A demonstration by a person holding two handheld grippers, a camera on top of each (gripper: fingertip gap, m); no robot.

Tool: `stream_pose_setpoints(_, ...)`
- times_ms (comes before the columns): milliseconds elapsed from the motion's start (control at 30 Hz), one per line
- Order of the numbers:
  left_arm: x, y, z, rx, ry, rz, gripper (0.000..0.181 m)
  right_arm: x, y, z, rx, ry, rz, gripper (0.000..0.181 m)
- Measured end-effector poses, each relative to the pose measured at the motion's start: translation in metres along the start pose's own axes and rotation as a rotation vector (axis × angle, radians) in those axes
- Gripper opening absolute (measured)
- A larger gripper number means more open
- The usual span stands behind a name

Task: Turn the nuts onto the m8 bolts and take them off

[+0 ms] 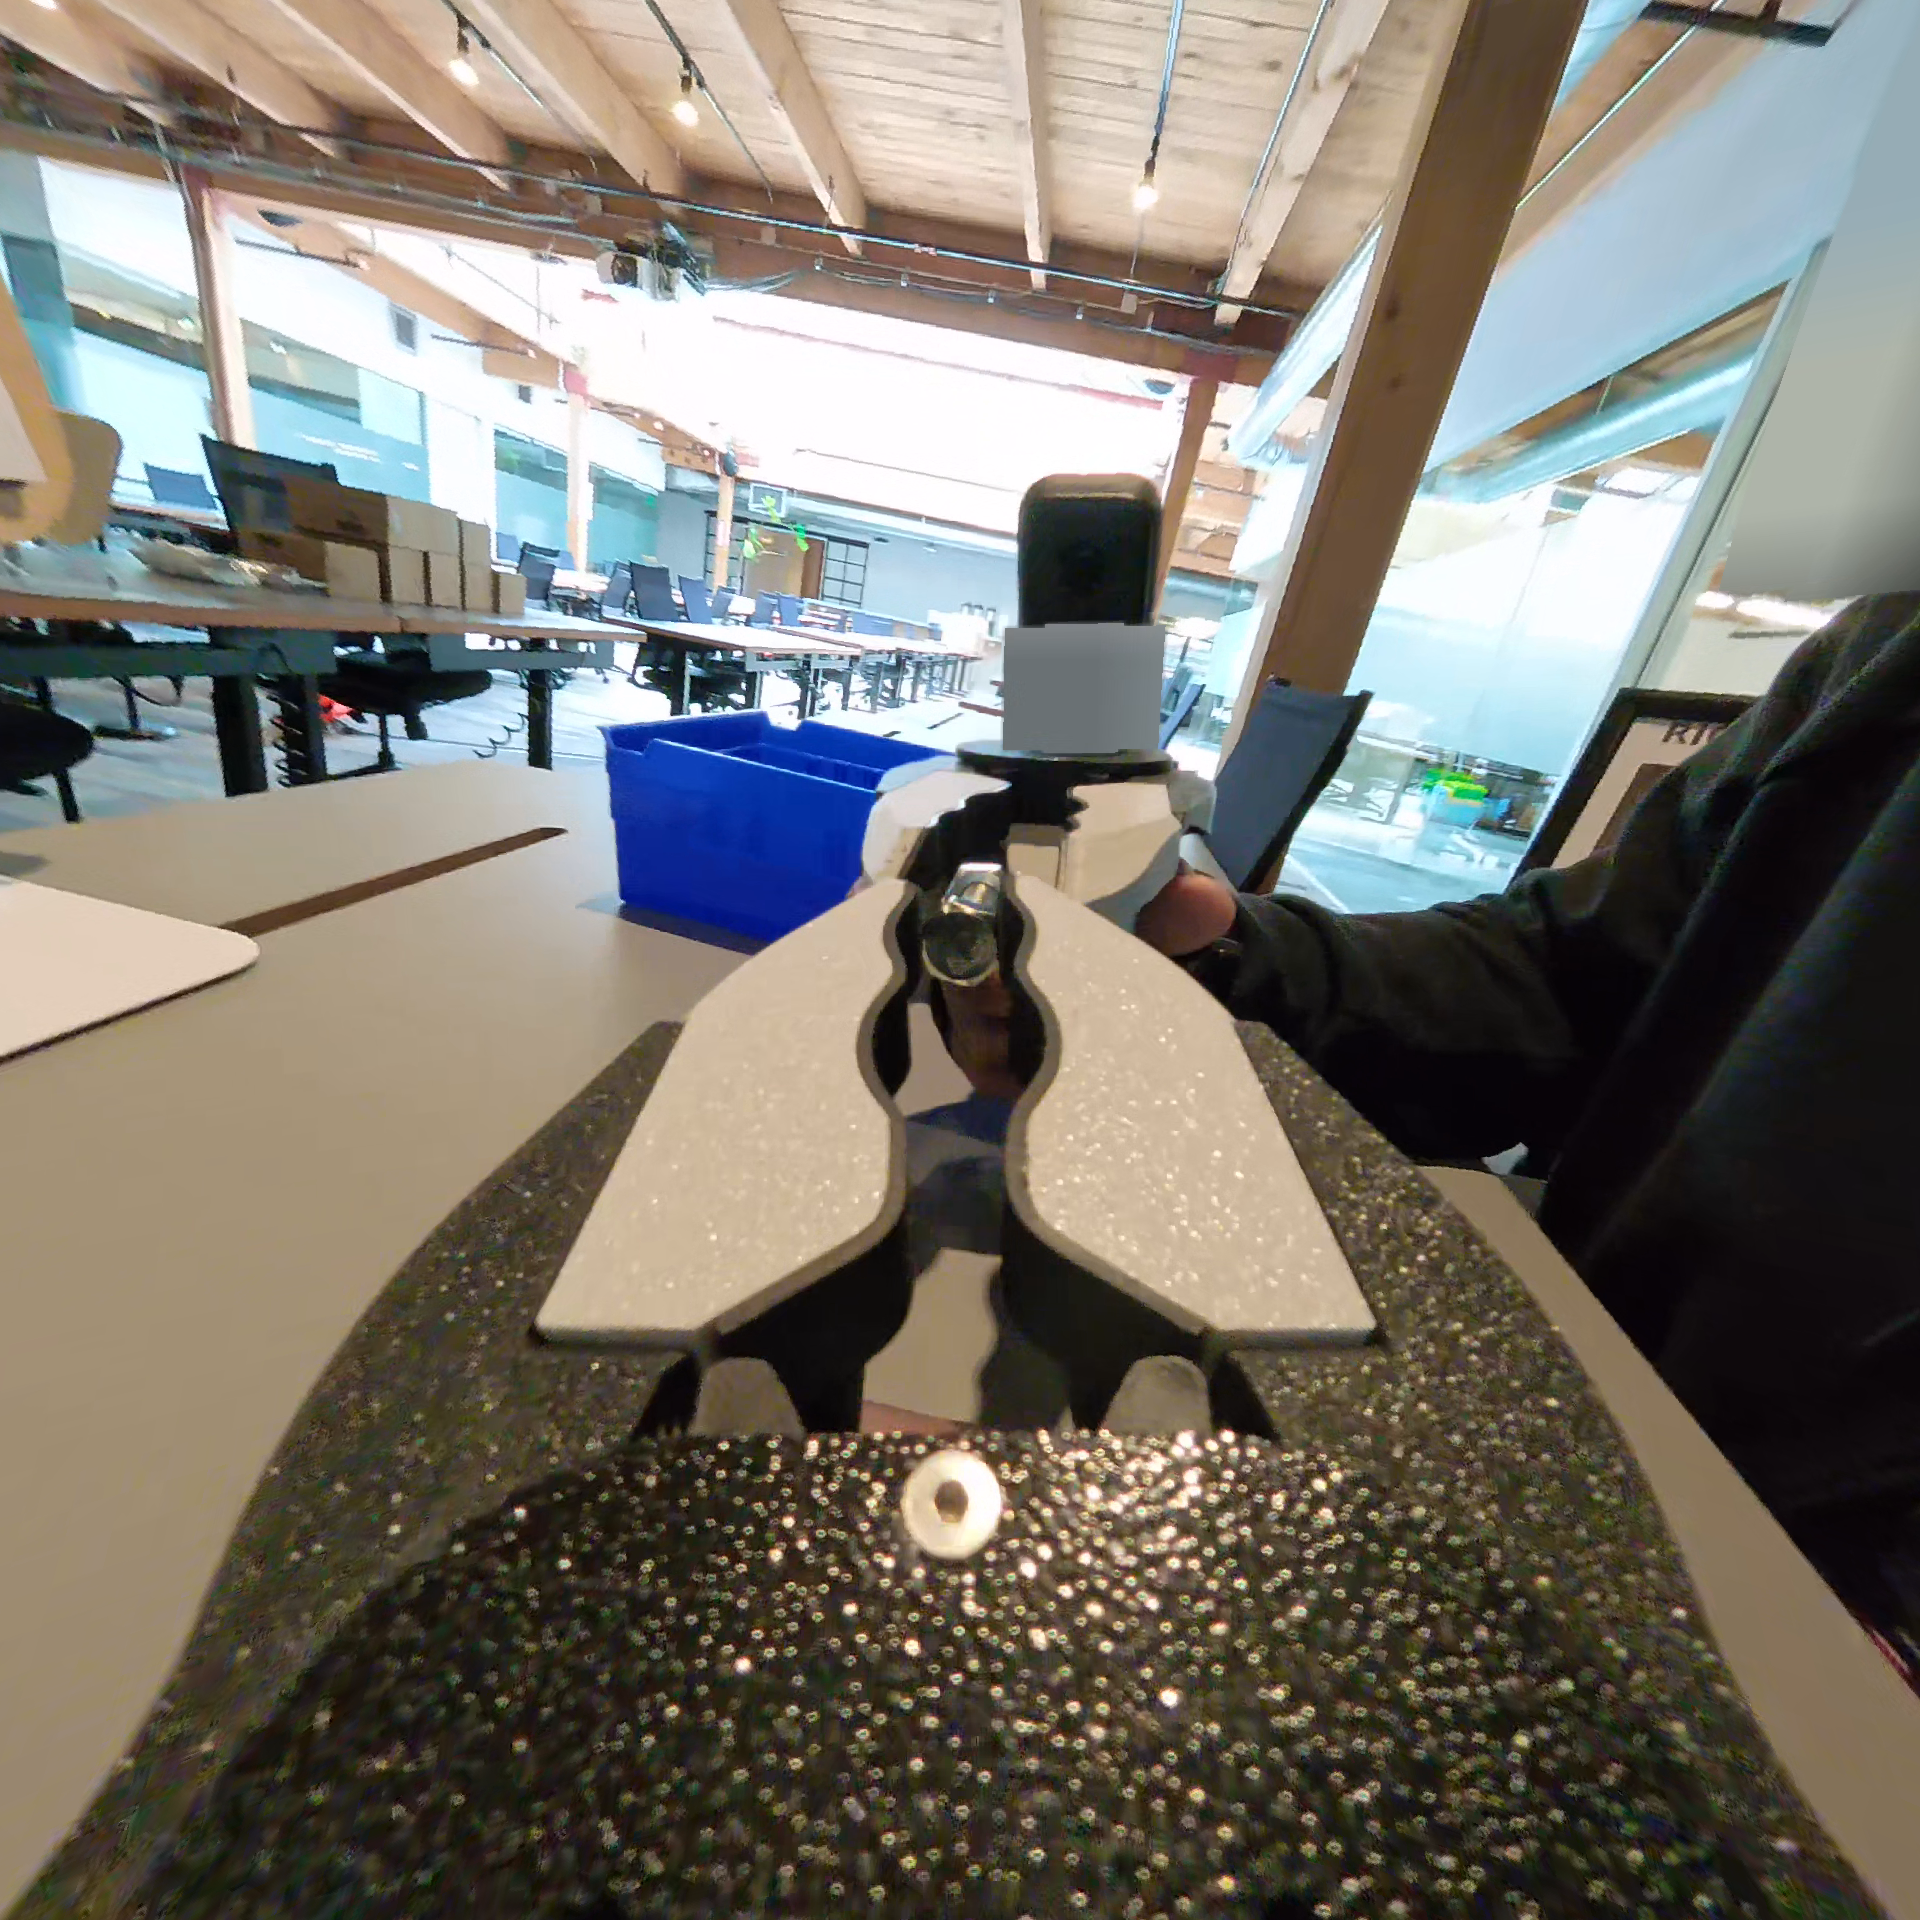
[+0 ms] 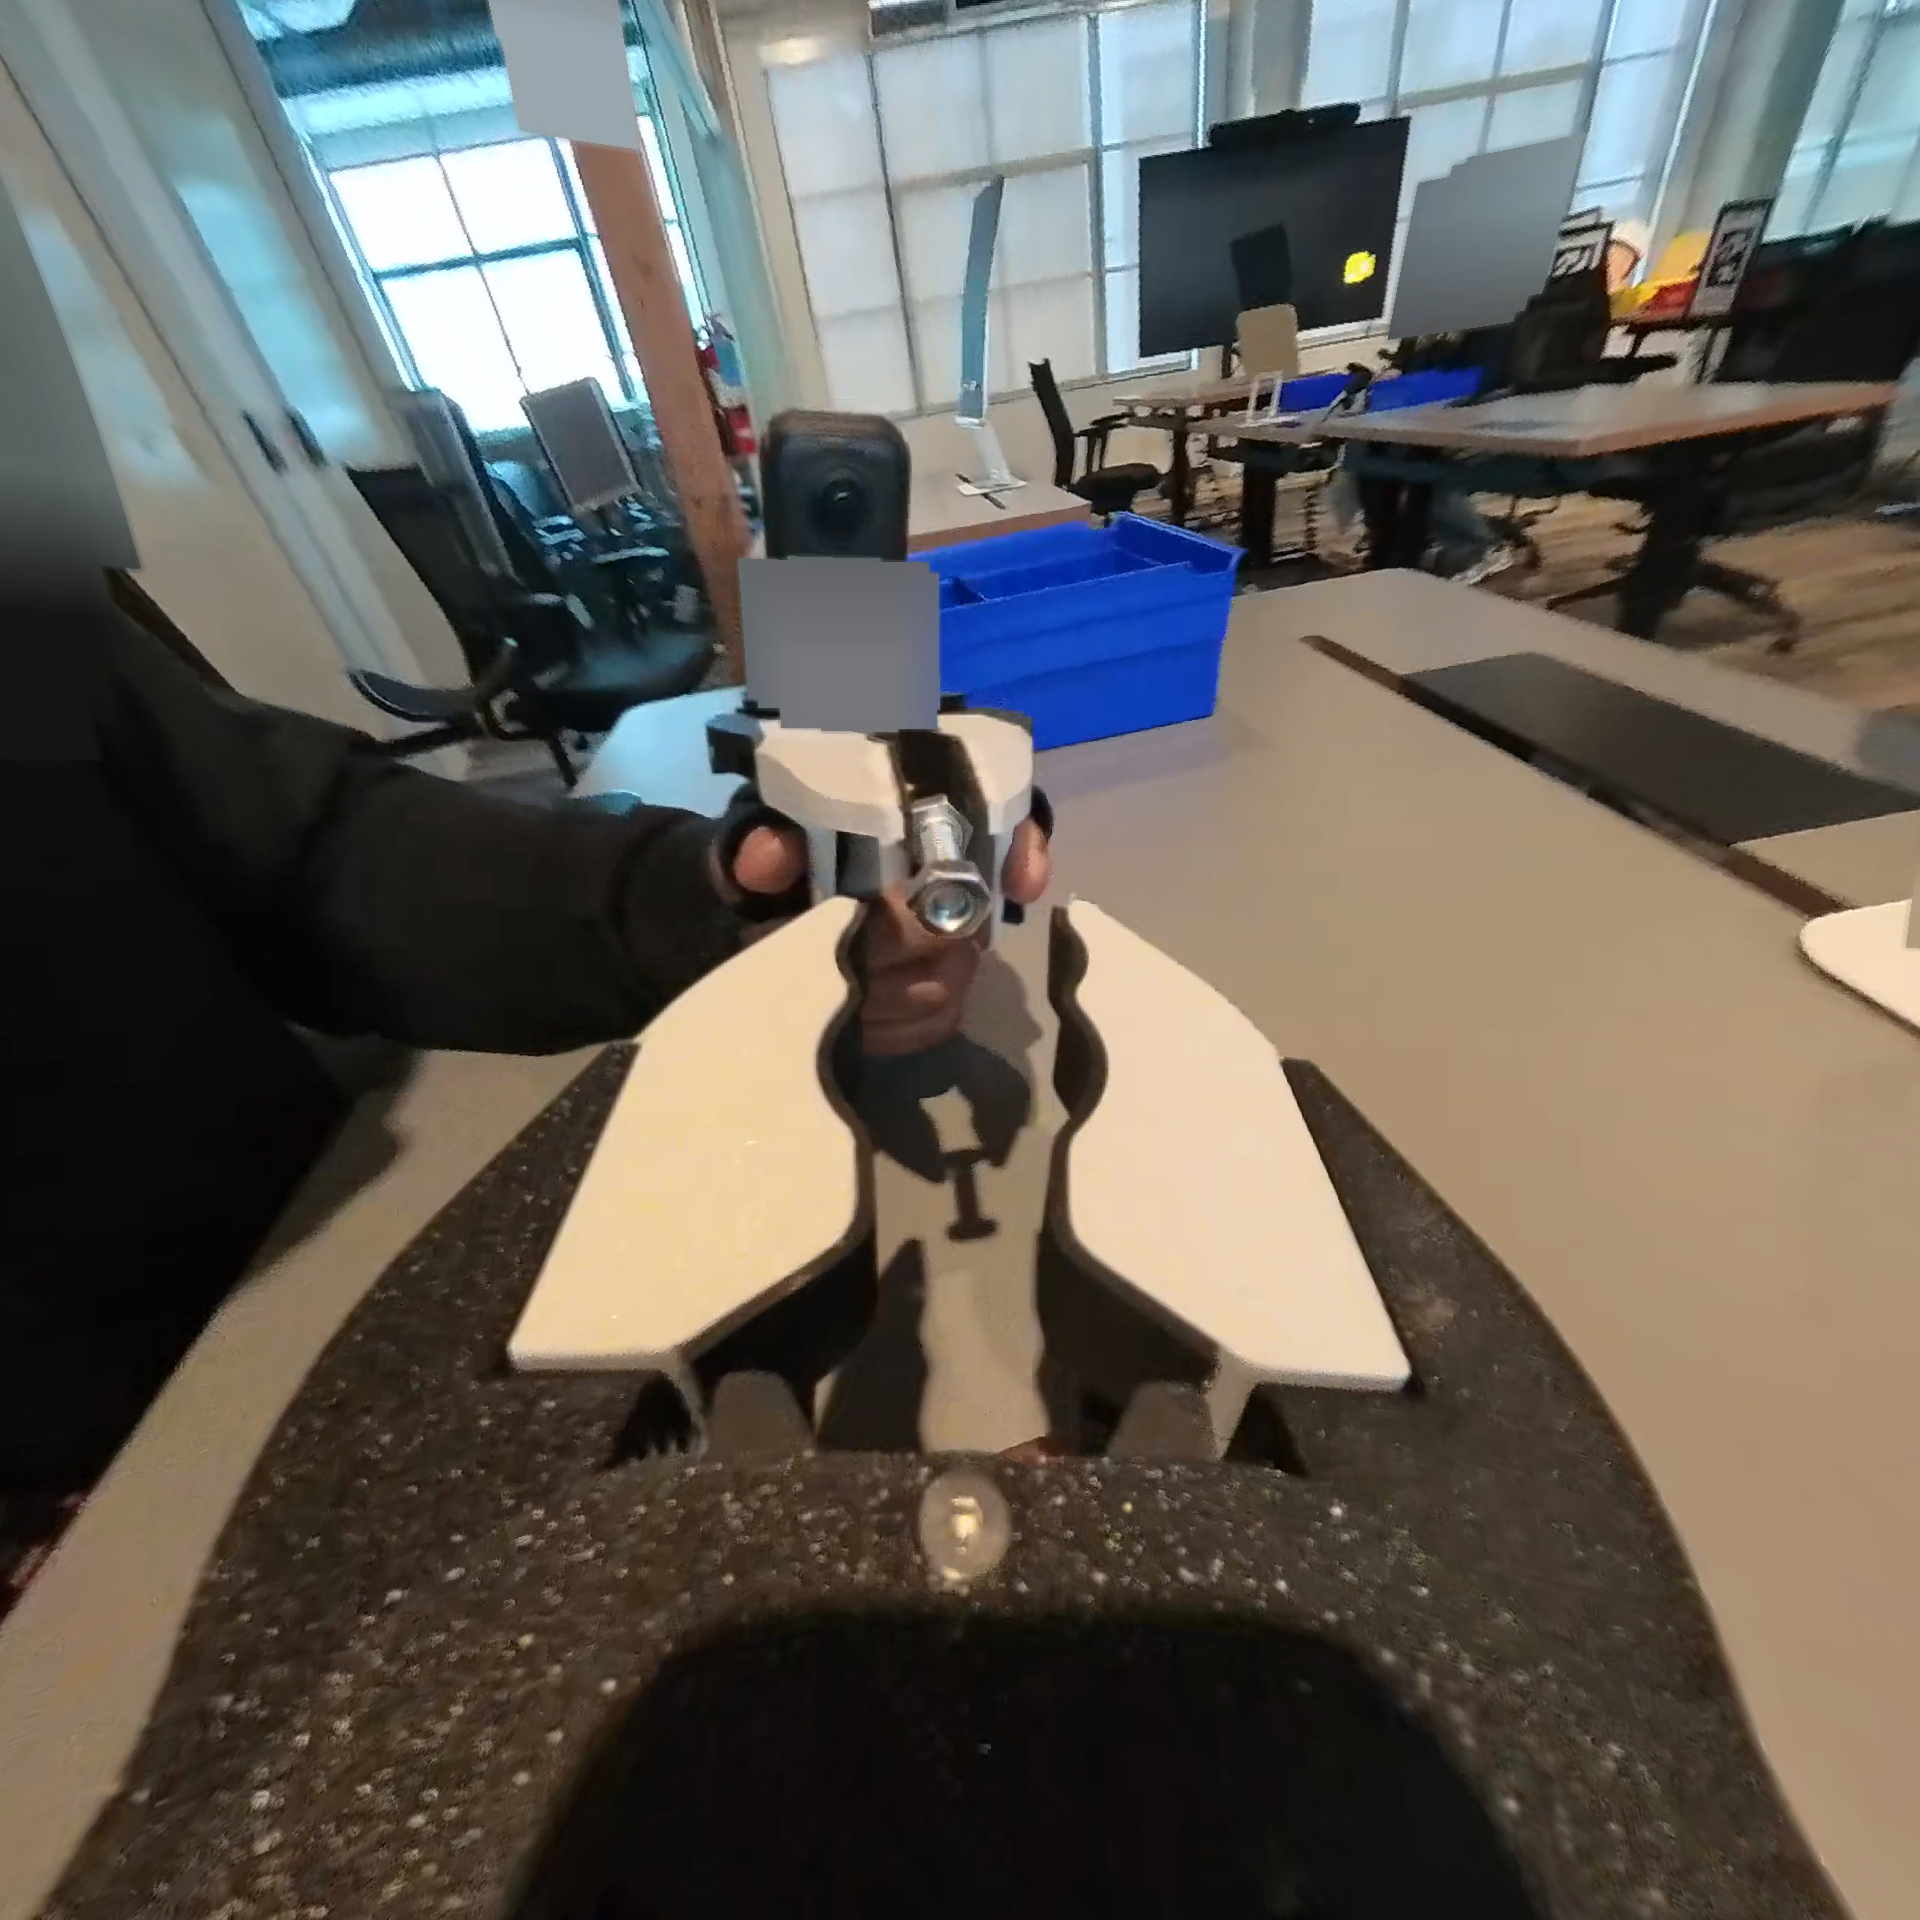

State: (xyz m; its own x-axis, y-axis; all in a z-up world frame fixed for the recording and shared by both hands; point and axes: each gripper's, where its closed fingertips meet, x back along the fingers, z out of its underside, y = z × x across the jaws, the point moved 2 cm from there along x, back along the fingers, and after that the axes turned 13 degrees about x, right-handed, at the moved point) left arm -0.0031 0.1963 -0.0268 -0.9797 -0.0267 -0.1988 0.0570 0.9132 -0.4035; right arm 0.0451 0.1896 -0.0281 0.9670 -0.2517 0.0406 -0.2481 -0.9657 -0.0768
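Grippers shown nose to nose above the grey table (image 1: 312, 1091). The left gripper (image 1: 961, 914) is clenched on the shank of an m8 bolt (image 1: 961, 940), which is held in the air and pointed towards the opposite tool. In the right wrist view a nut (image 2: 948, 910) is seen seated on the free end of the bolt (image 2: 928, 831), with bare thread visible behind it. The right gripper (image 2: 956, 916) is released, its jaws standing well apart, and the nut lies near the line between its fingertips without being touched by either.

The step in hand is judged to be the approach to the nut for turning; whether it is being run on or backed off cannot be told. For the next move, the right jaws must be centred on the flats of the nut and closed squarely, and the bolt must be kept steady and coaxial while the wrist is rotated.

A blue bin (image 2: 1091, 655) is set on the table beyond the tools; inner dividers are visible, but the contents of its compartments are hidden by its walls
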Motion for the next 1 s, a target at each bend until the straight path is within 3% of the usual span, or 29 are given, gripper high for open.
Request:
stream_pose_setpoints(167, -0.003, 0.000, 0.004, 0.046, 0.015, 0.011, 0.013, -0.003, 0.000, 0.004, 0.065, 0.048, 0.036, 0.026)
stream_pose_setpoints(333, -0.003, 0.003, 0.004, 0.034, 0.012, -0.013, 0.013, -0.006, 0.001, 0.006, -0.018, 0.053, 0.007, 0.016)
stream_pose_setpoints(400, -0.003, 0.002, 0.005, -0.049, 0.027, -0.042, 0.013, -0.006, 0.000, 0.005, -0.135, 0.035, -0.023, 0.016)
stream_pose_setpoints(533, -0.003, -0.003, 0.006, -0.300, 0.044, -0.105, 0.013, -0.006, 0.001, 0.006, -0.602, -0.056, -0.197, 0.016)
stream_pose_setpoints(633, -0.003, -0.002, 0.000, -0.257, -0.002, -0.118, 0.013, -0.007, -0.002, 0.006, -0.722, -0.134, -0.241, 0.020)
stream_pose_setpoints(700, -0.001, 0.000, -0.005, -0.167, -0.043, -0.095, 0.013, -0.007, -0.006, 0.006, -0.630, -0.130, -0.191, 0.027)
stream_pose_setpoints(1000, 0.001, 0.005, -0.010, 0.276, -0.085, 0.032, 0.013, -0.001, -0.010, 0.006, 0.132, 0.075, 0.118, 0.033)
